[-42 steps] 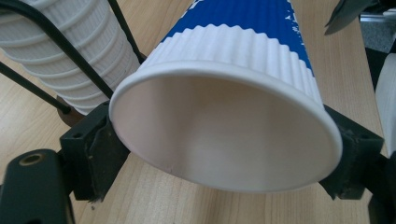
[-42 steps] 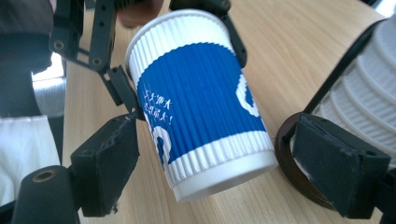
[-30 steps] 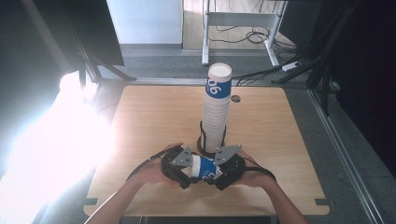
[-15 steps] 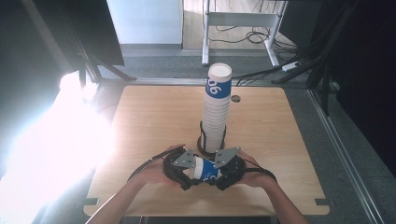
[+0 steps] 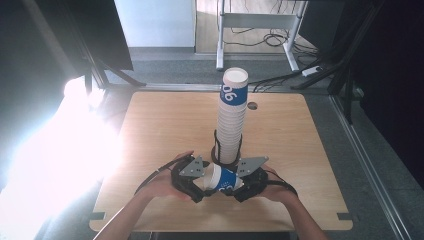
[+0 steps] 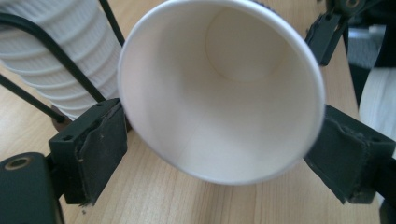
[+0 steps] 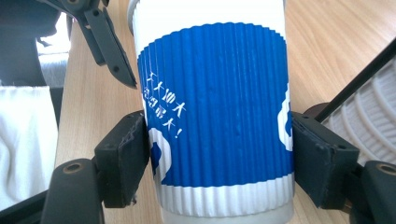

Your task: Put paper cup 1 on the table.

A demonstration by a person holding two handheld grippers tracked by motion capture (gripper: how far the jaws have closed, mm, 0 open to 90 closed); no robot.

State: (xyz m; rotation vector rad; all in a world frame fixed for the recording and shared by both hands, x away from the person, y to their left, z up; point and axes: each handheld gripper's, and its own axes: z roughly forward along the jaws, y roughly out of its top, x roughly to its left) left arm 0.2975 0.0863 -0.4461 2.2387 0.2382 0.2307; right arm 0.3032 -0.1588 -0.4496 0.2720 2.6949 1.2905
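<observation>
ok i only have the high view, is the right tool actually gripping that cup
observer: yes, the right tool has just been closing; both pads press the cup's blue sleeve.
operator: and the left tool
observer: the left tool has just been opening; the cup's mouth sits between its pads, which stand at the rim; pressing or not, I cannot tell.
operator: anything inside the cup
observer: no, it is empty, bare white down to the base.
</observation>
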